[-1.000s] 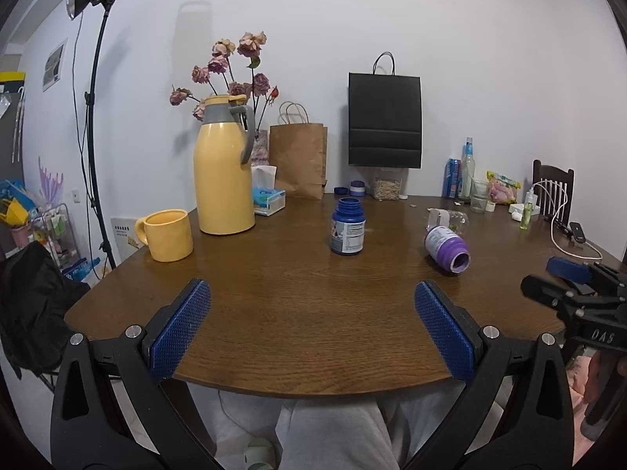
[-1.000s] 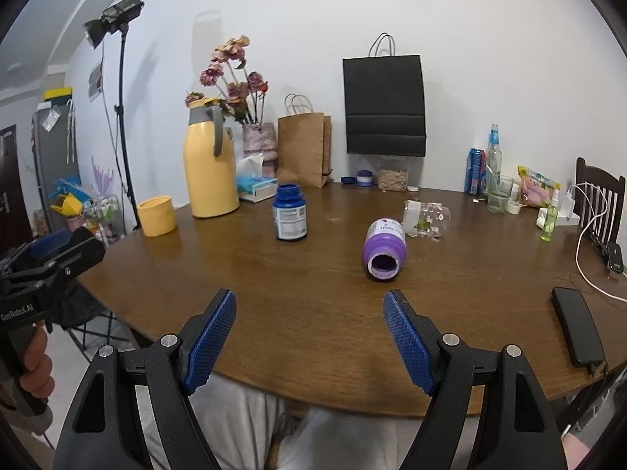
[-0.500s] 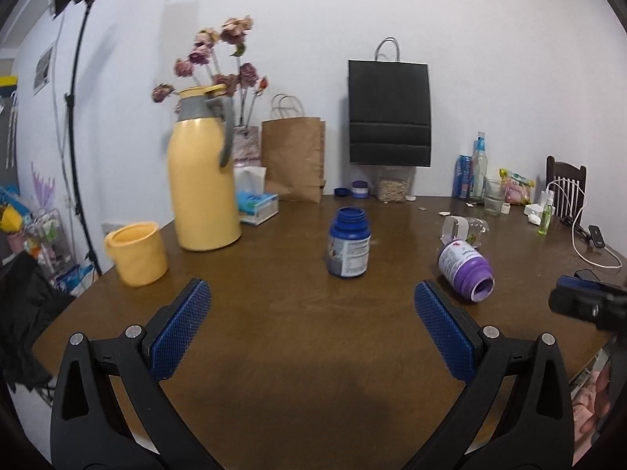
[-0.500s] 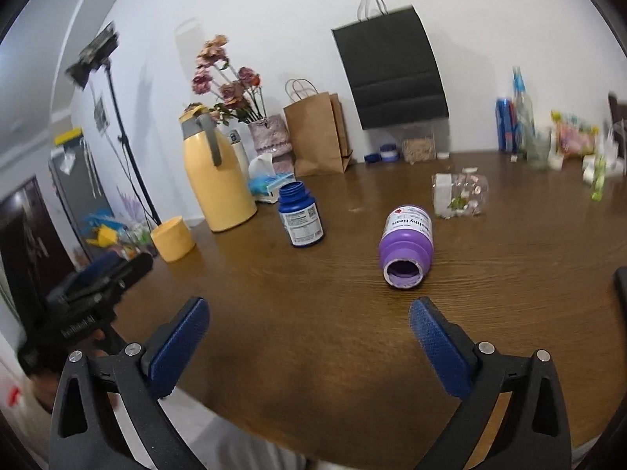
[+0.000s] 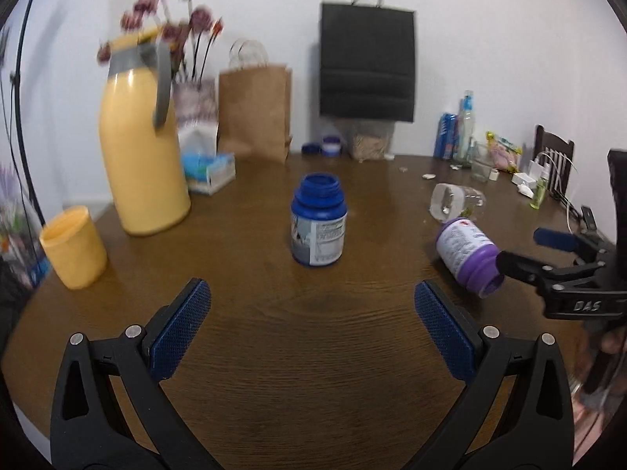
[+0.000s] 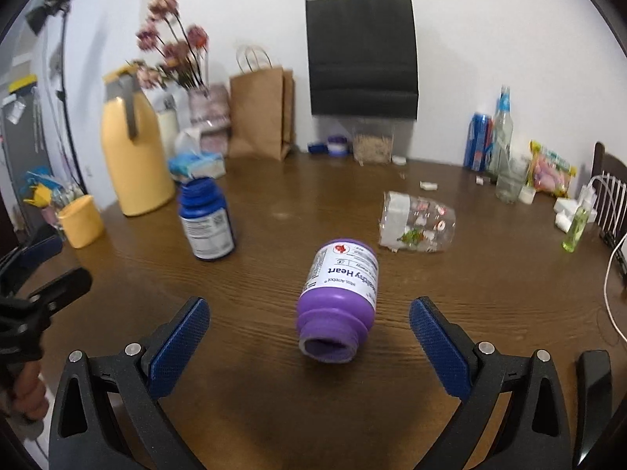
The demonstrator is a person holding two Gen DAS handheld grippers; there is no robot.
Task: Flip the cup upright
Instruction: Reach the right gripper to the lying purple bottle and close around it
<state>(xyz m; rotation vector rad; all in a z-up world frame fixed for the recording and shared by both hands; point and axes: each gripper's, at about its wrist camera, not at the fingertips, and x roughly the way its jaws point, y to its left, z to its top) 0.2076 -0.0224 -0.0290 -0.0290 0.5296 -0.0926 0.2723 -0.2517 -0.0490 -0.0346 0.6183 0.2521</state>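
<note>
A purple jar (image 6: 339, 297) with a white label lies on its side on the brown table (image 6: 274, 391), its open mouth facing my right gripper (image 6: 309, 321). That gripper is open, a blue pad on either side of the jar's mouth end without touching it. Behind the jar a clear printed glass cup (image 6: 417, 227) also lies on its side. In the left wrist view my left gripper (image 5: 311, 305) is open and empty over the table, with the purple jar (image 5: 466, 252) to its right and the right gripper (image 5: 548, 262) beside that jar.
A blue jar (image 5: 318, 231) stands upright mid-table. A yellow mug (image 5: 74, 246) and a tall yellow flask (image 5: 141, 156) stand at the left. Paper bags (image 6: 360, 55), bottles and a can (image 6: 480, 141) line the back. A black phone (image 6: 593, 391) lies at the near right.
Both grippers have moved forward over the table. The right gripper has closed in on the purple jar, whose mouth end now sits between its open fingers.
</note>
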